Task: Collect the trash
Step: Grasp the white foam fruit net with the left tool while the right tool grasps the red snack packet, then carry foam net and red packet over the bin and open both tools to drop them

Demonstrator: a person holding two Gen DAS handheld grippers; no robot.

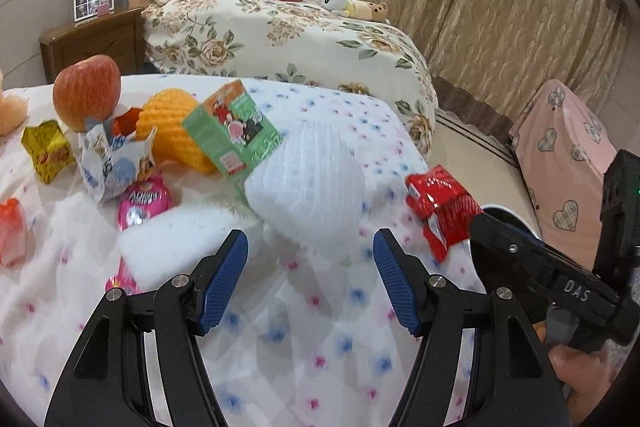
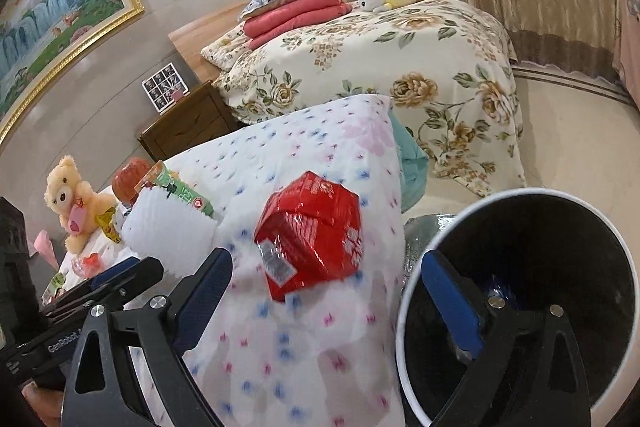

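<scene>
- My left gripper [image 1: 310,279]: jaws apart, empty, above the floral white bedsheet [image 1: 300,347].
- My right gripper [image 2: 326,291]: jaws wide, empty.
- Crumpled red foil wrapper [image 2: 310,229]: on the sheet, beside the white-rimmed black bin [image 2: 560,227].

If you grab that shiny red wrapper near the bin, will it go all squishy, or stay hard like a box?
The red wrapper looks creased and crinkled, so it will probably squash and crackle between the jaws. It seems puffed and hollow, so likely very light. Its glossy foil may be slippery, and on the soft flowery cloth a push could slide it.
</scene>
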